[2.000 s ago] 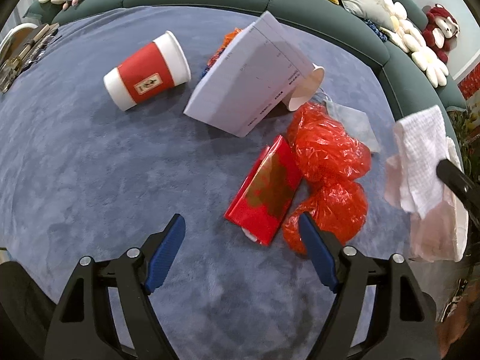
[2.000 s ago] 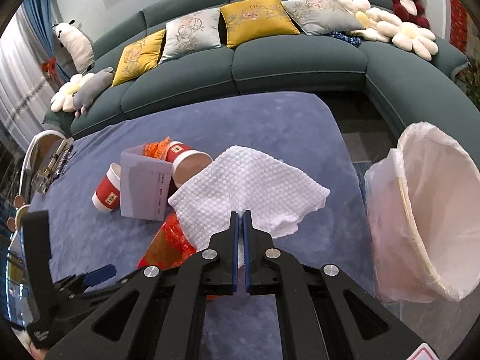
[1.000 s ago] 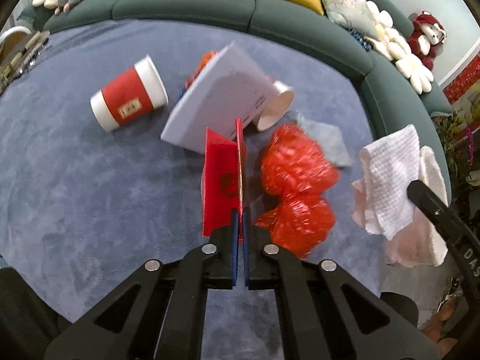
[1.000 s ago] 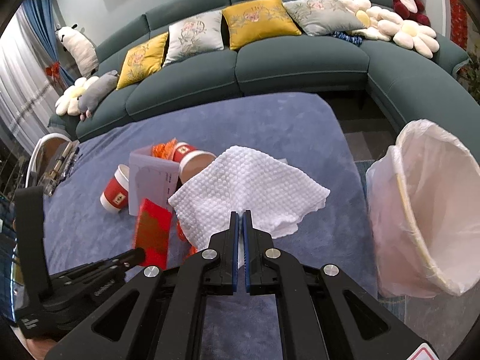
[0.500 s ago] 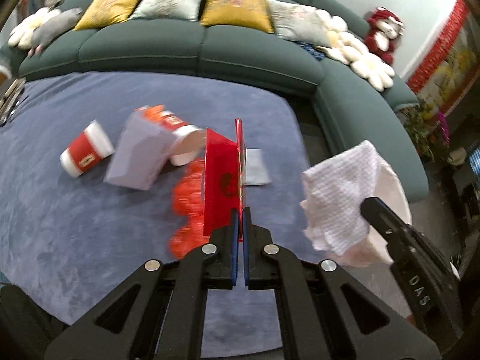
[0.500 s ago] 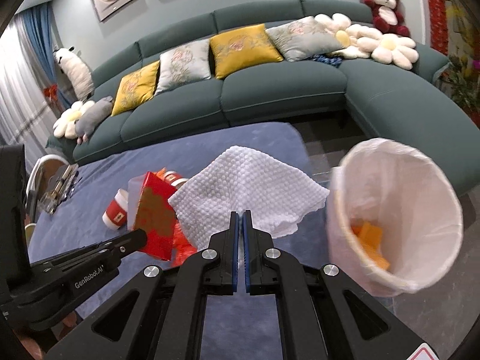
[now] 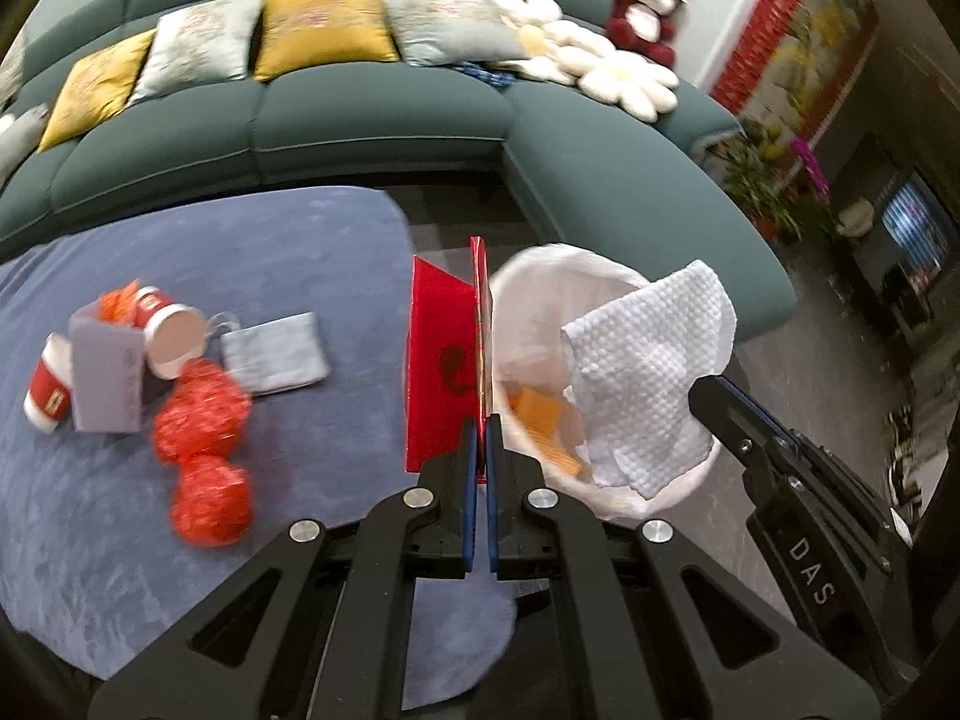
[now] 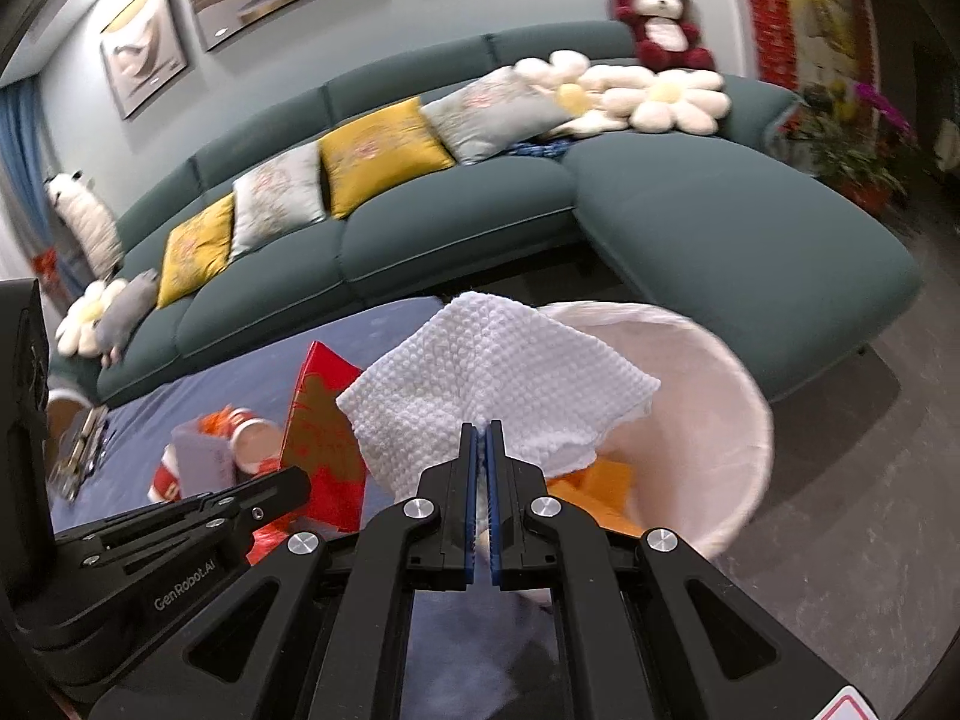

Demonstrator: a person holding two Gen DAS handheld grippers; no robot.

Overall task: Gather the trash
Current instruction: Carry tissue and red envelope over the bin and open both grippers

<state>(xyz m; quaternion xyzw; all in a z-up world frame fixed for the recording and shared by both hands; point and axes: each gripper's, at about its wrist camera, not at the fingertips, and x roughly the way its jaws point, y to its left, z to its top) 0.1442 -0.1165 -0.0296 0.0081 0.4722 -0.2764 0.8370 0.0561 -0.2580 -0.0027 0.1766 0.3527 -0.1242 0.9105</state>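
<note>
Both loads now over bin (image 7: pixel 606 276) w/ liner.

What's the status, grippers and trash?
Left gripper shut on red paper packet. Right gripper shut on white textured paper towel. Both near white-lined bin. Nothing blocking.

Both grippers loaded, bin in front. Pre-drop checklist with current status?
1. Left gripper shut on the flat red paper packet: ok.
2. Right gripper shut on the white textured cloth wipe: ok.
3. White plastic-lined round bin open, with room above the orange scraps inside: ok.
4. Wipe over the bin mouth: ok, it overlaps the opening in both views.
5. Packet over the bin mouth: not ok, it looks level with the near rim, beside the opening.
6. Grippers clear of each other: ok, a gap shows between them.
</note>
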